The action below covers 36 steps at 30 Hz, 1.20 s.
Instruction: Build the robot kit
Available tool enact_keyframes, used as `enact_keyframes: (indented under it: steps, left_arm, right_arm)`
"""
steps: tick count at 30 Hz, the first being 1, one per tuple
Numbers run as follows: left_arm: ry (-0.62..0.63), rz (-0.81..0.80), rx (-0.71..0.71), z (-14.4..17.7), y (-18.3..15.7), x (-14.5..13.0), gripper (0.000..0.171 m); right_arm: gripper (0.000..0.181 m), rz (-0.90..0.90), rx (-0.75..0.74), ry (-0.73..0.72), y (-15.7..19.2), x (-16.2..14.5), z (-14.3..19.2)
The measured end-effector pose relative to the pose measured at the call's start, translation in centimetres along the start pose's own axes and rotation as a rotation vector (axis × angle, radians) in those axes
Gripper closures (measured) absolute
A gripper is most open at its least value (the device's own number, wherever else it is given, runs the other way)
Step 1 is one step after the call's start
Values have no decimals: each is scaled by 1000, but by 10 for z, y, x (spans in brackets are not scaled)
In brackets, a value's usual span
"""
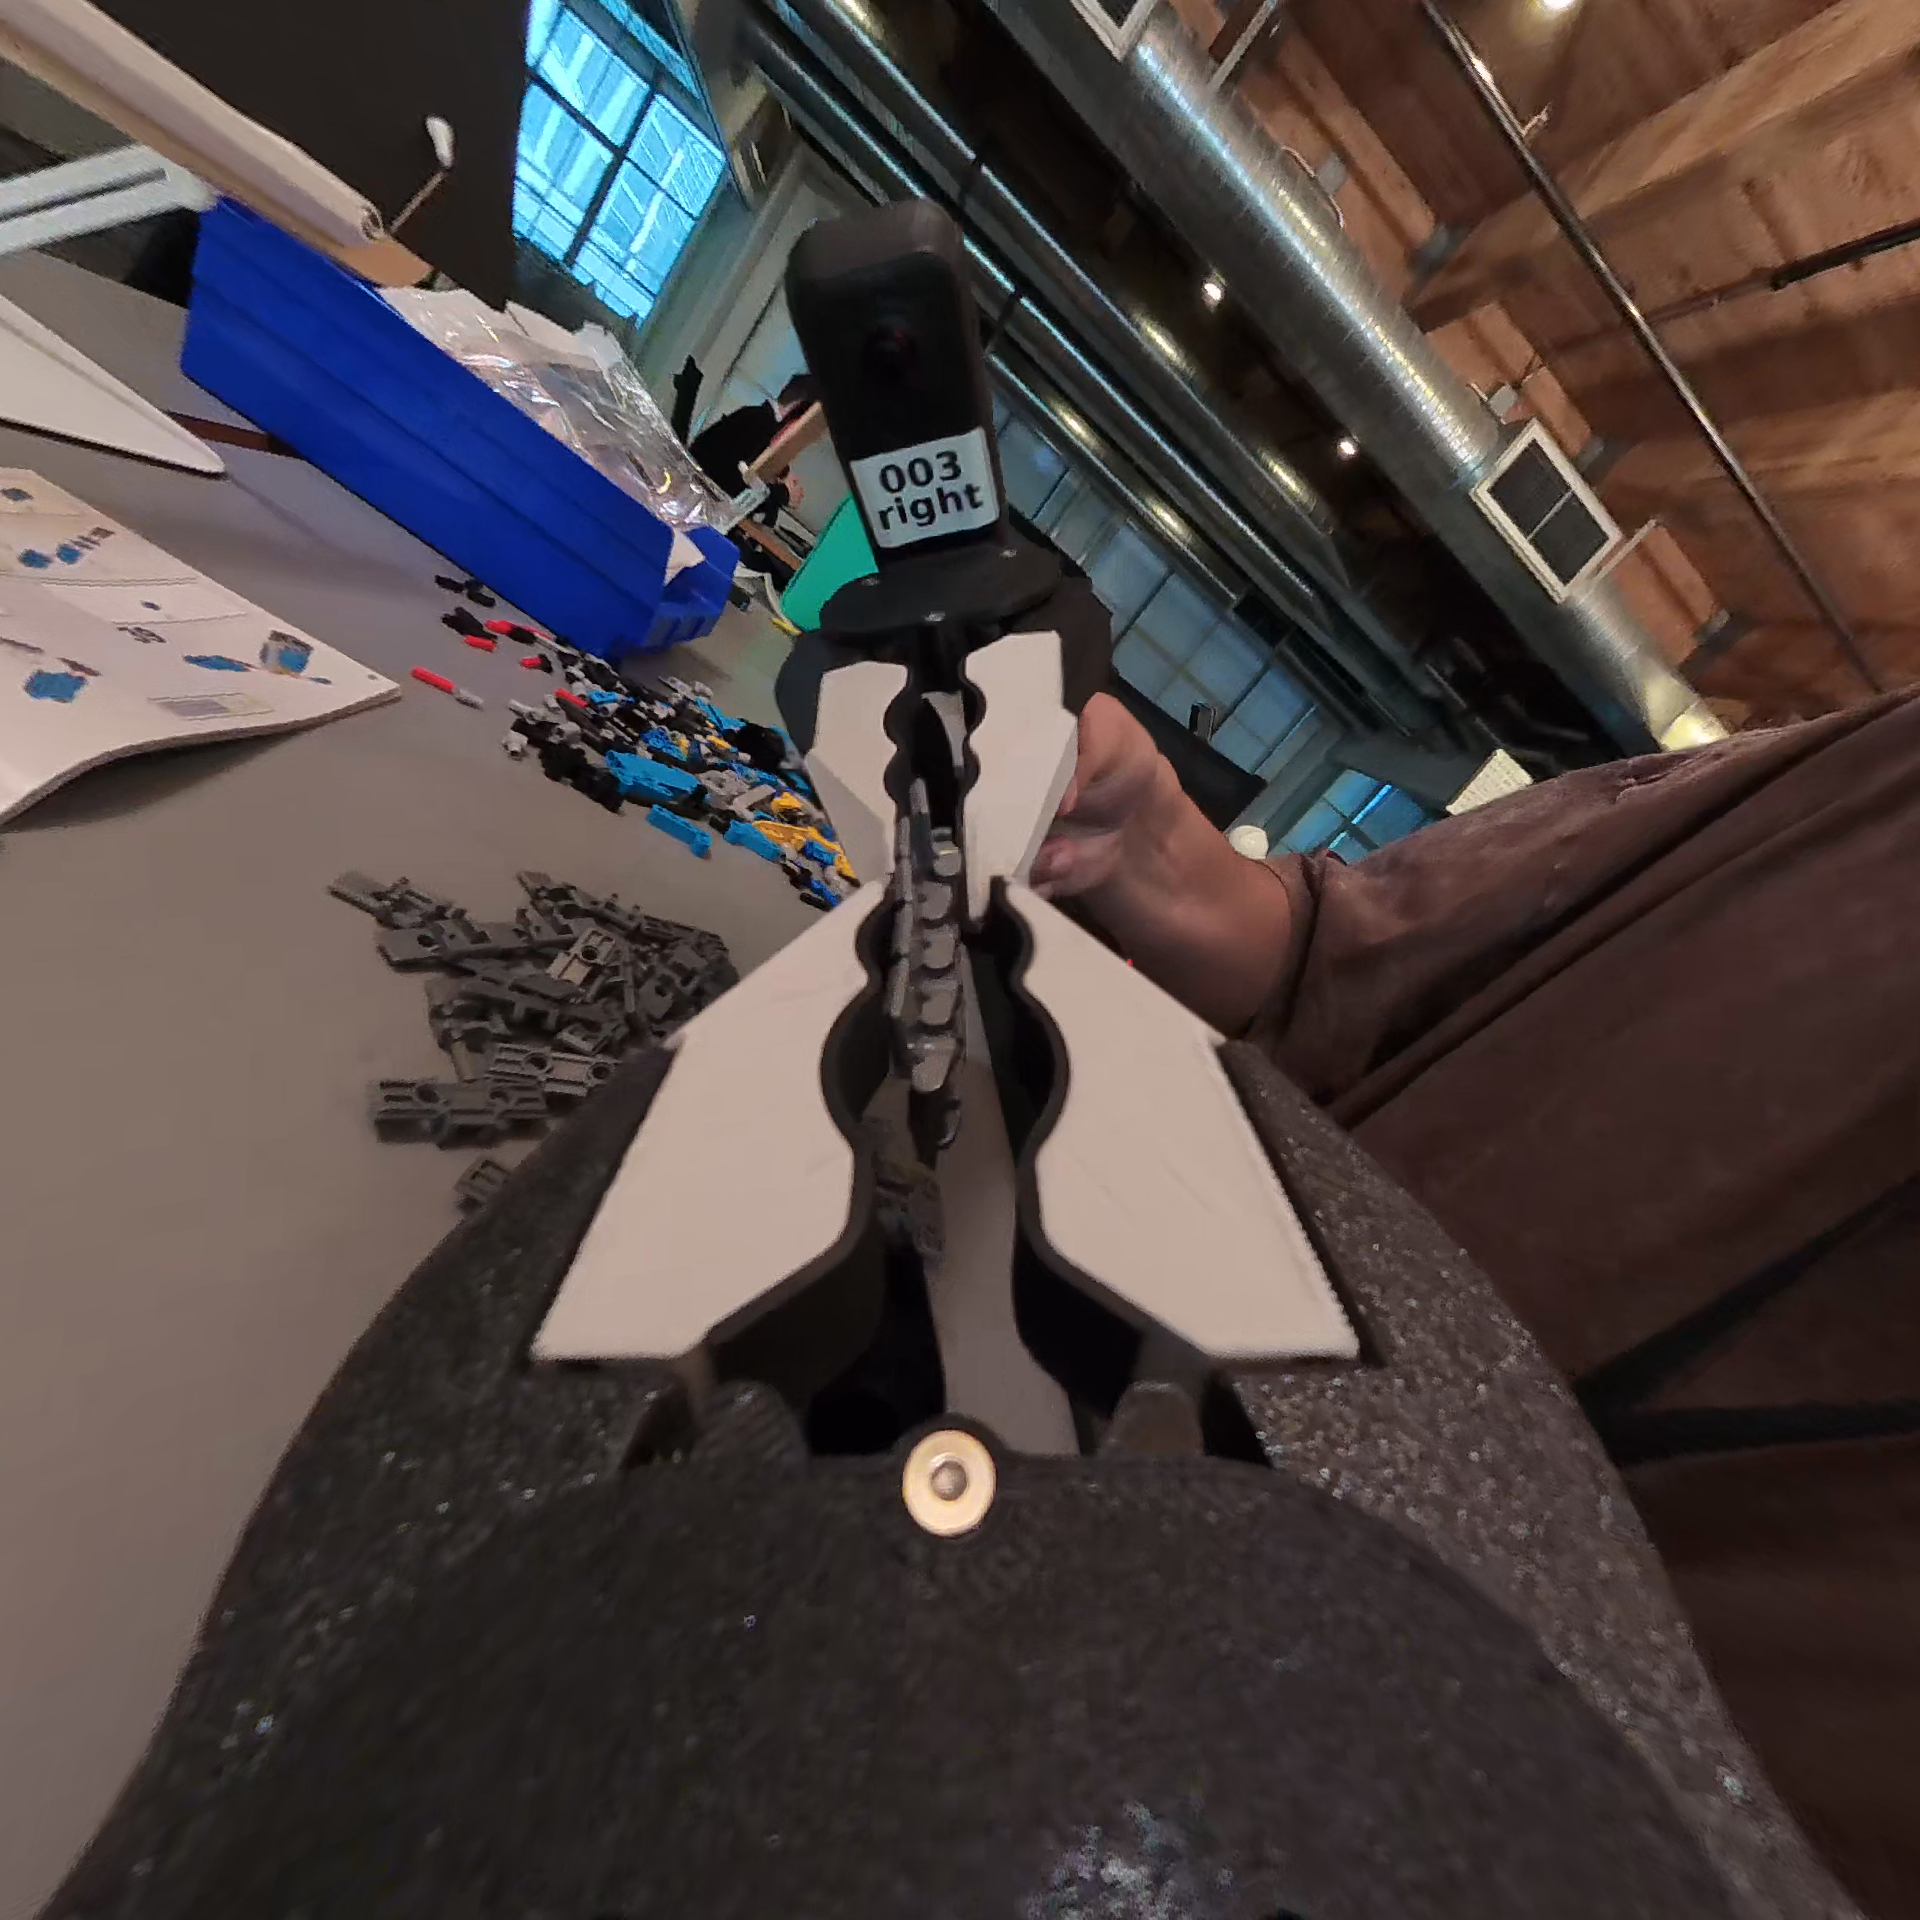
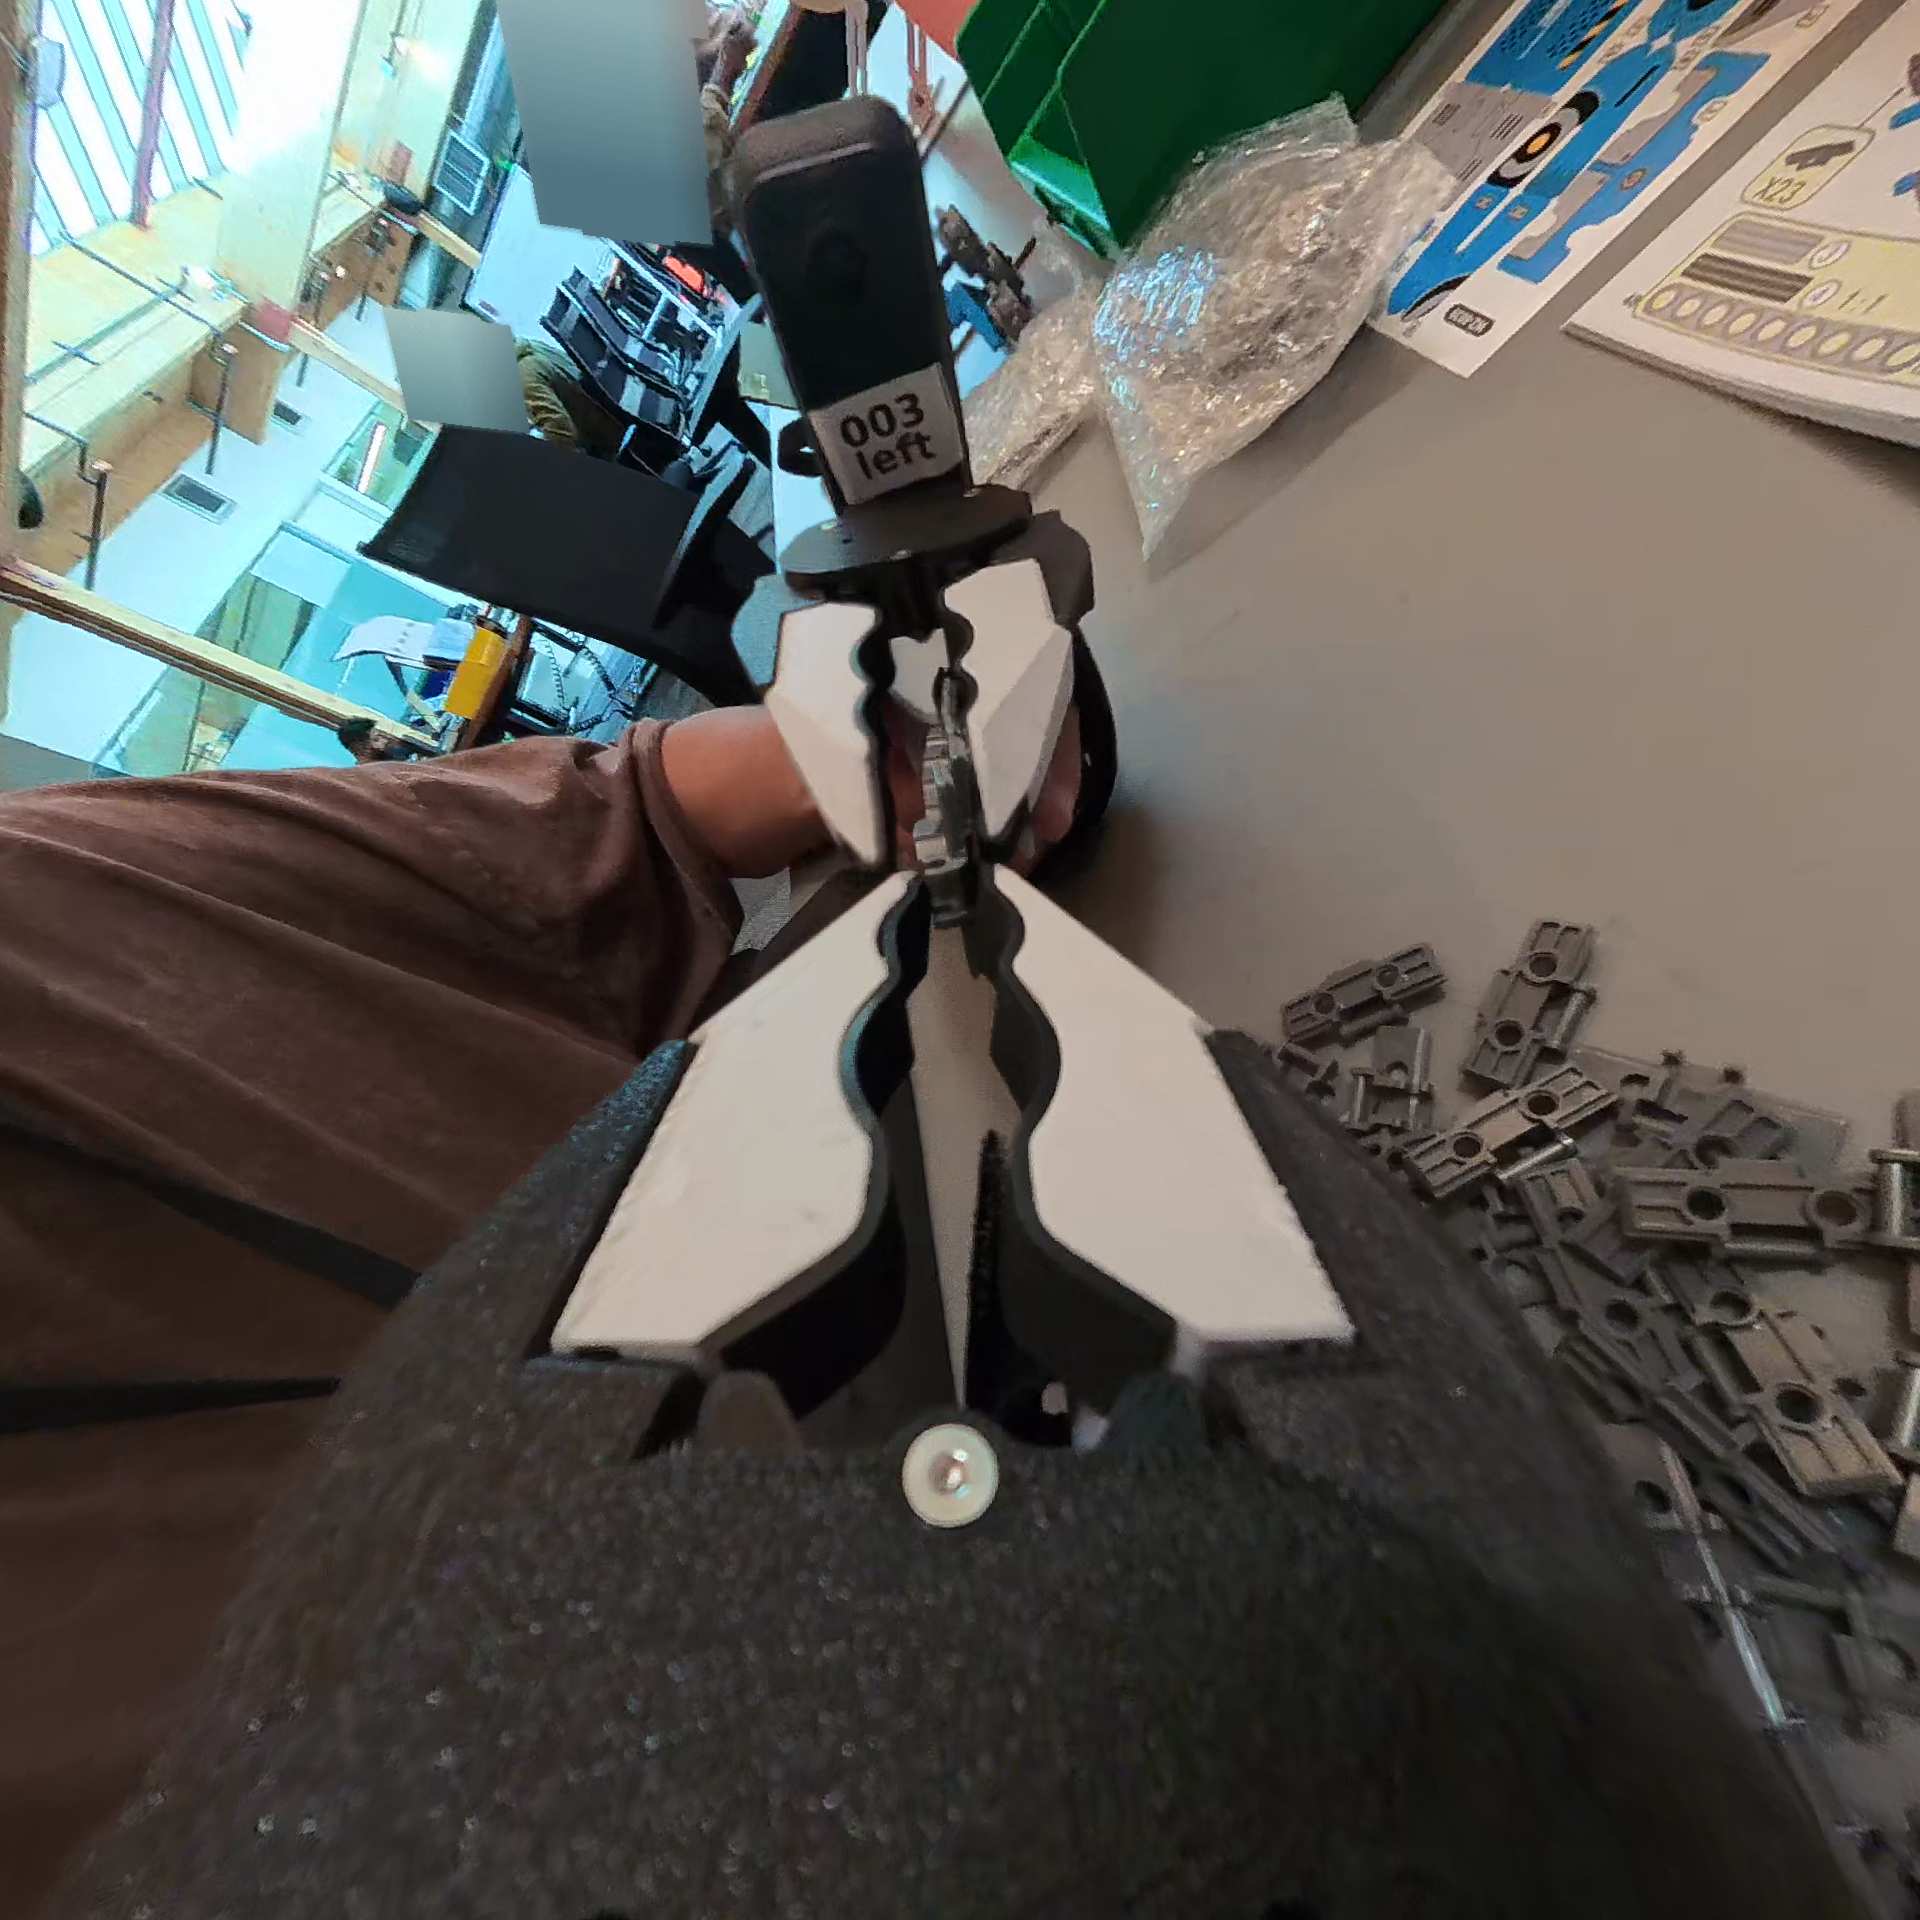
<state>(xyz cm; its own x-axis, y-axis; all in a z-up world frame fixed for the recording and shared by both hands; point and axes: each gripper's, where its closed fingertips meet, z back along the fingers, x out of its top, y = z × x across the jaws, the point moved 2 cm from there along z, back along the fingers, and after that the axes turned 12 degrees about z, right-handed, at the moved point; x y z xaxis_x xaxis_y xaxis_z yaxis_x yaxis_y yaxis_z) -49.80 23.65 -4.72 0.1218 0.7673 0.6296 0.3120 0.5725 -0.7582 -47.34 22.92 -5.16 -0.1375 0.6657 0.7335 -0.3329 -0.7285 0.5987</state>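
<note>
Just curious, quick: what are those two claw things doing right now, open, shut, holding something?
Left gripper: shut on the grey link chain.
Right gripper: shut on the same chain's other end.

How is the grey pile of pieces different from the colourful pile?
The grey pile is all one dark grey; the colourful pile mixes blue, yellow, black and grey. The grey pile's pieces are look-alike flat links; the colourful pile's pieces vary in shape. In the left wrist view, the grey pile lies nearer. Both rest loose on the table.

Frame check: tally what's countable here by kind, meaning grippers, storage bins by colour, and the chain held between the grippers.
Grippers: 2, left gripper and right gripper, both shut on the chain
Grey link chain: 1
Blue bin: 1
Green bin: 1
Total: 5
Loose grey links are piled too thickly to count.
</note>
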Motion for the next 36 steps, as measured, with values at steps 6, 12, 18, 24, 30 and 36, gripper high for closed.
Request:
enact_keyframes:
  steps: [6, 12, 18, 24, 30, 36]
  left_arm:
    - [-15, 35, 5, -2, 5, -1, 157]
    - [-23, 90, -29, -2, 5, -2, 161]
    - [-21, 98, -62, 1, 1, 0, 164]
    - [-44, 58, -30, 3, 2, 3, 165]
    - [-71, 78, -30, 6, 4, 8, 166]
    - [-198, 152, -80, 19, 5, 28, 165]
  right_arm:
    - [172, 45, -77, 46, -3, -3, 0]
    - [172, 71, -84, 86, -1, -7, -4]
    - [172, 44, -28, 54, 3, -3, -8]
    - [172, -21, 14, -16, 1, -1, -9]
    - [171, 52, -56, -58, -3, 3, -9]
    - [160, 60, -71, -236, -6, 15, 0]
